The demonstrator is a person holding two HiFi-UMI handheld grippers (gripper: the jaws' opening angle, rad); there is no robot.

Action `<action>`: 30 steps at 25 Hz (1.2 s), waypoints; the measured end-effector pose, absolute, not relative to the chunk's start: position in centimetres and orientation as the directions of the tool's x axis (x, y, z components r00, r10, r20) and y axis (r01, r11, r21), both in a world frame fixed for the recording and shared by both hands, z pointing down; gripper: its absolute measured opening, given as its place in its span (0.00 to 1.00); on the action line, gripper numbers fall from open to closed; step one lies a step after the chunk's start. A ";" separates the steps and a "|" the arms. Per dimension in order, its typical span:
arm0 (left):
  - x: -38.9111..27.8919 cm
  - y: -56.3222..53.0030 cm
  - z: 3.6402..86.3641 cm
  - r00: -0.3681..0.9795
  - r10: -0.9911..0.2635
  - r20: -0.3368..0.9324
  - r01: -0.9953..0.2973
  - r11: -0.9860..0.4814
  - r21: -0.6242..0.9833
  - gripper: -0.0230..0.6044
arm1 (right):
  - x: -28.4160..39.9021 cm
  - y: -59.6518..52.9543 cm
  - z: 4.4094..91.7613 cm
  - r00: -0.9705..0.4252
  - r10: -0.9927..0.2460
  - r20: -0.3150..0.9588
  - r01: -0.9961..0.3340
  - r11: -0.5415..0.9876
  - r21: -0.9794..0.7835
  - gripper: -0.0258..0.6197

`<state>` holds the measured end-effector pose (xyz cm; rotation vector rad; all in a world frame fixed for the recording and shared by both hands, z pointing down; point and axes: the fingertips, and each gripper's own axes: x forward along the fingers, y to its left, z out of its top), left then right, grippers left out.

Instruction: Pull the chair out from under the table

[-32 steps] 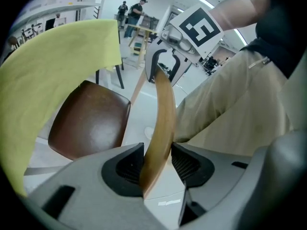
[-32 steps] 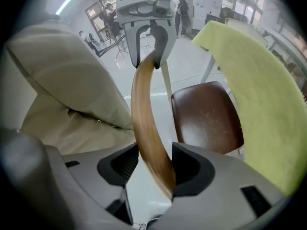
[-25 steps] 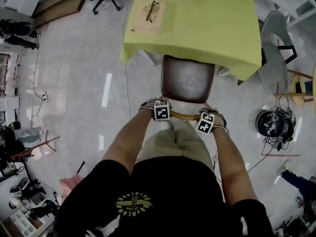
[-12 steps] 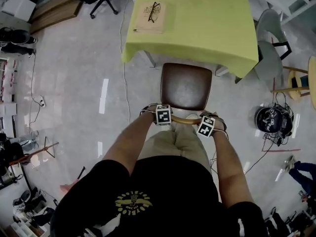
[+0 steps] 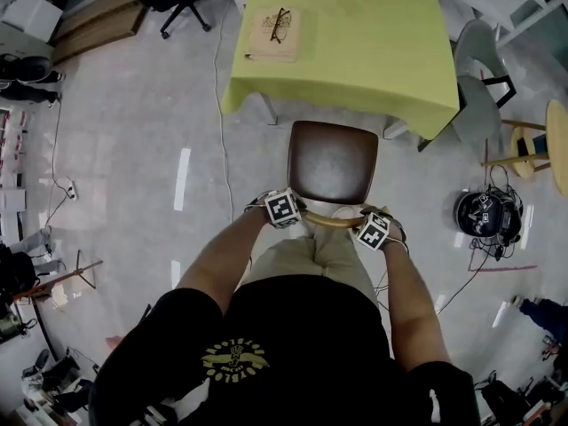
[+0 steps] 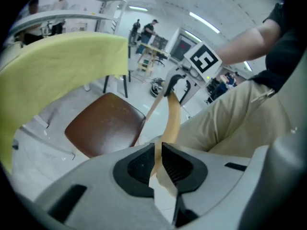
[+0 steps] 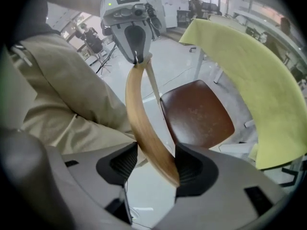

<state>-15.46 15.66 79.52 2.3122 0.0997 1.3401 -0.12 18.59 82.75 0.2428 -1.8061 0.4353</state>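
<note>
Grey floor [image 5: 133,131]: chair [image 5: 333,160] just outside yellow-clothed desk [image 5: 355,43], seat uncovered. My left tongs [image 6: 158,159], just closing, clamp its wooden backrest [image 7: 139,119]; my right tongs [image 7: 152,169], just opening, straddle it loosely.

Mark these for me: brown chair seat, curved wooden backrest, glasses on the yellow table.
Brown padded chair seat [image 5: 333,161], head view, cushion centre.
Curved wooden chair backrest [image 7: 142,128], right gripper view, mid-span of rail.
Black-framed glasses [image 5: 281,22], head view, bridge.
</note>
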 end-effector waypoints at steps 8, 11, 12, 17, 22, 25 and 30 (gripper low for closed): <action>-20.2 12.3 76.6 0.626 0.031 0.779 -0.443 -0.808 0.388 0.05 | 0.7 18.6 81.1 -0.317 -0.017 0.948 -0.536 0.828 -0.164 0.33; -20.6 11.7 75.4 0.634 -0.071 0.770 -0.498 -0.799 0.336 0.05 | 1.2 18.5 80.0 -0.318 -0.108 0.942 -0.593 0.798 -0.109 0.12; -20.6 11.5 74.8 0.642 -0.104 0.760 -0.512 -0.796 0.323 0.05 | 1.3 18.4 79.6 -0.325 -0.146 0.934 -0.632 0.768 -0.100 0.06; -21.2 10.2 71.2 0.680 -0.269 0.682 -0.593 -0.749 0.297 0.05 | 1.4 16.3 76.5 -0.388 -0.329 0.861 -0.776 0.620 -0.113 0.06; -21.5 9.6 67.6 0.666 -0.395 0.633 -0.649 -0.725 0.231 0.05 | 1.9 14.7 72.8 -0.422 -0.459 0.782 -0.828 0.546 -0.127 0.06; -22.1 8.6 64.7 0.665 -0.471 0.580 -0.680 -0.703 0.208 0.05 | 1.3 13.6 69.9 -0.441 -0.525 0.728 -0.842 0.522 -0.134 0.06; -21.9 7.7 60.4 0.661 -0.551 0.510 -0.704 -0.690 0.168 0.05 | 1.0 12.3 65.6 -0.460 -0.597 0.657 -0.849 0.514 -0.127 0.06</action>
